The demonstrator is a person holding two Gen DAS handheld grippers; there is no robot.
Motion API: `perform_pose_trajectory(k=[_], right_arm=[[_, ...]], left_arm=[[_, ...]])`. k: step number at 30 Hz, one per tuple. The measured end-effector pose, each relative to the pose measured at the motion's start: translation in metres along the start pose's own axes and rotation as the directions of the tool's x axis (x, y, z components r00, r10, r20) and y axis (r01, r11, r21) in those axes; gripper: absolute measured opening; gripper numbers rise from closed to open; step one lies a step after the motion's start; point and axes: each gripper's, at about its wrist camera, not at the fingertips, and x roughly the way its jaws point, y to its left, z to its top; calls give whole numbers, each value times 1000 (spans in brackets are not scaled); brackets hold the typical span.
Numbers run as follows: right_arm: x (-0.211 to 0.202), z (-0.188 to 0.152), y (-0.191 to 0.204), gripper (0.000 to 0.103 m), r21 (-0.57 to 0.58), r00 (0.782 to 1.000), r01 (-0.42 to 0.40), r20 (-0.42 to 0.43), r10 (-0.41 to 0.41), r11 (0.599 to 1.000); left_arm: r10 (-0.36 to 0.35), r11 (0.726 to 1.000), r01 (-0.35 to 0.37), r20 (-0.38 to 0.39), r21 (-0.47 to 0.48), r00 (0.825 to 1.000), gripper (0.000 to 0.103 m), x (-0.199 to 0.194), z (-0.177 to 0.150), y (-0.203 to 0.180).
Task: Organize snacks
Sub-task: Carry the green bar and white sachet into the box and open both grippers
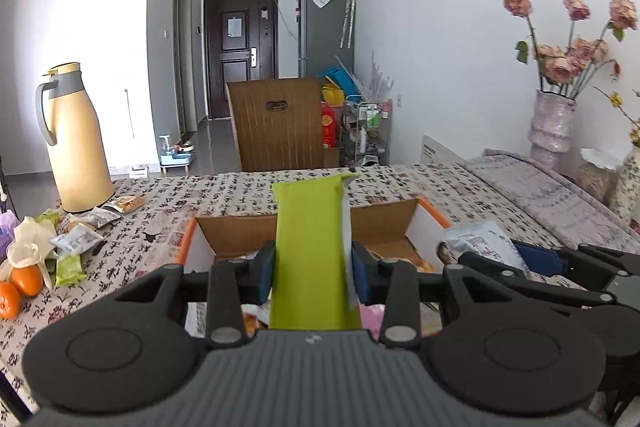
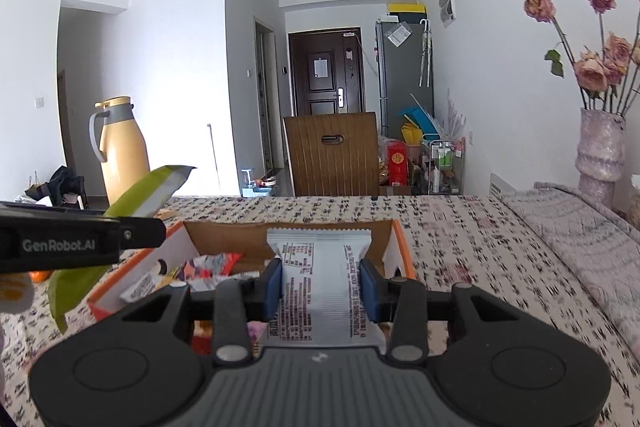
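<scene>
Green pack [image 1: 310,259] upright, clamped at mid-length between the left gripper [image 1: 312,273] pads; jaws narrowed onto it. White pack [image 2: 322,291] likewise pinched by the right gripper [image 2: 322,289], print side up. Both hang over the box [image 1: 430,223], which sits at 12 o'clock of each gripper and already holds wrappers; probably poised for dropping in. Loose snacks [image 1: 78,241] and oranges [image 1: 18,287] wait at 9 o'clock, thermos [image 1: 76,139] behind.

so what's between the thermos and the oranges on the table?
Loose snack packets lie between thermos and oranges, plus something pale; left wrist view.
</scene>
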Motion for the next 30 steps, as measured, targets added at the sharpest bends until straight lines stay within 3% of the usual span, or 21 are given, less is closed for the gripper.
perform_pose_trajectory(k=[12, 24, 30], right_arm=[[64, 21, 9, 39, -12, 1000, 1, -31, -1, 1000], [113, -2, 8, 39, -3, 992, -22, -121, 21, 1000], [120, -9, 7, 41, 7, 986, -31, -165, 32, 999]], left_arm=[[45, 999, -45, -42, -17, 998, 39, 62, 14, 25], [52, 997, -59, -123, -58, 991, 39, 109, -8, 44], [44, 996, -55, -148, -71, 988, 45, 116, -16, 51]])
